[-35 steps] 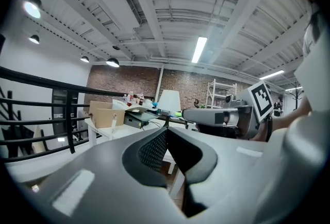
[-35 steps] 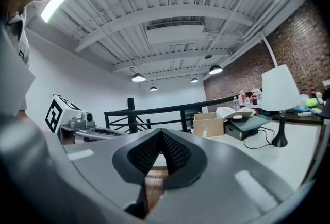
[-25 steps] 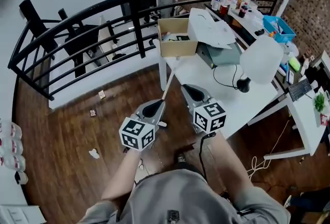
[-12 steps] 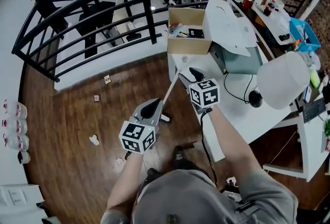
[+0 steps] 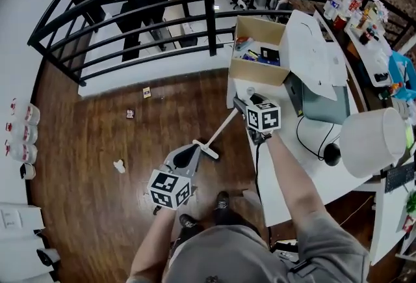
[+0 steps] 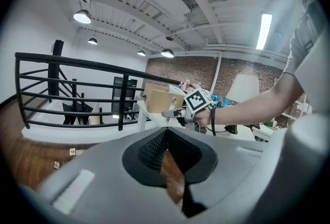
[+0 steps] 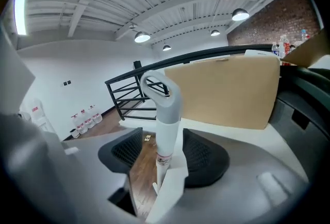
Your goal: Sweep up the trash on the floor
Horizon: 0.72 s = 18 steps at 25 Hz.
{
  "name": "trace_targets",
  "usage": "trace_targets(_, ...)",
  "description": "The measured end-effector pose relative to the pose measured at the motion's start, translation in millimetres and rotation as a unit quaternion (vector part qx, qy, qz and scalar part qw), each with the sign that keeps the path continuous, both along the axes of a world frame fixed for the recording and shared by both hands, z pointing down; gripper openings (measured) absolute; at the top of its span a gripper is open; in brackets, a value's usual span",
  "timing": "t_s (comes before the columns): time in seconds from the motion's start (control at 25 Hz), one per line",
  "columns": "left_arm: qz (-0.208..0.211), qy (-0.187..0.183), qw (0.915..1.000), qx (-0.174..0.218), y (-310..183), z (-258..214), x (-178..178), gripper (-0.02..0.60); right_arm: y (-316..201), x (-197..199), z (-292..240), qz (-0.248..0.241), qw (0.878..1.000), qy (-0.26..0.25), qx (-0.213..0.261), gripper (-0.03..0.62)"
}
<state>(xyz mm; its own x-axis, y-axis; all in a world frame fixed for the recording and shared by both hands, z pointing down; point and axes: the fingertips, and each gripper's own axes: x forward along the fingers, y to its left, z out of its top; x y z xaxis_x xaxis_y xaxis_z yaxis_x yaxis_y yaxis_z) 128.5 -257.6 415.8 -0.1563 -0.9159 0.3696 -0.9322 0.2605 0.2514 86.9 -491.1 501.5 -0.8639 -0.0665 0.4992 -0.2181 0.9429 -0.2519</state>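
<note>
**Barely begun: the tool is being taken up, the trash lies untouched**

The step in hand looks like fetching the sweeping tool. The right hand-held gripper (image 5: 239, 105) is at the bench (image 5: 311, 174) edge. Its jaws have just been opening and now stand released, with a long white handle (image 5: 224, 129) upright between them and not pressed. The left hand-held gripper (image 5: 187, 155) is clenched on nothing. The trash is well off to the left on the floor (image 5: 84, 145): a crumpled white scrap (image 5: 119, 166) and two small pieces (image 5: 130, 114) (image 5: 147, 92) nearer the railing.

Next, I judge, the right jaws must close squarely on the handle before it can tip. Then the tool has to be carried leftward to the scraps.

The right gripper view alone shows the loop at the handle's top and the gap at both pads. Only the head view shows where the trash lies, and the handle's crossbar foot just beside the left gripper; contact there I cannot tell. The left gripper view shows only floor through its closed slit.
</note>
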Motion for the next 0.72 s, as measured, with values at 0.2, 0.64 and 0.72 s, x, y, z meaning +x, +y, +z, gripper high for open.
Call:
trace_targets(0.2, -0.017, 0.008, 0.9998, -0.005, 8, 8, -3, 0.002, 2, -7, 5, -0.023, 1.000, 0.001, 0.006, 0.100)
trace_targets(0.64, -0.064, 0.028, 0.9975, -0.013, 46, 25, -1, 0.002, 122, -16, -25, -0.157, 0.987, -0.027, 0.008, 0.092)
trace_targets(0.72, -0.075, 0.027, 0.9967, -0.016, 62, 28, 1, 0.002, 151, -18, -32, -0.181, 0.983, -0.027, 0.020, 0.092)
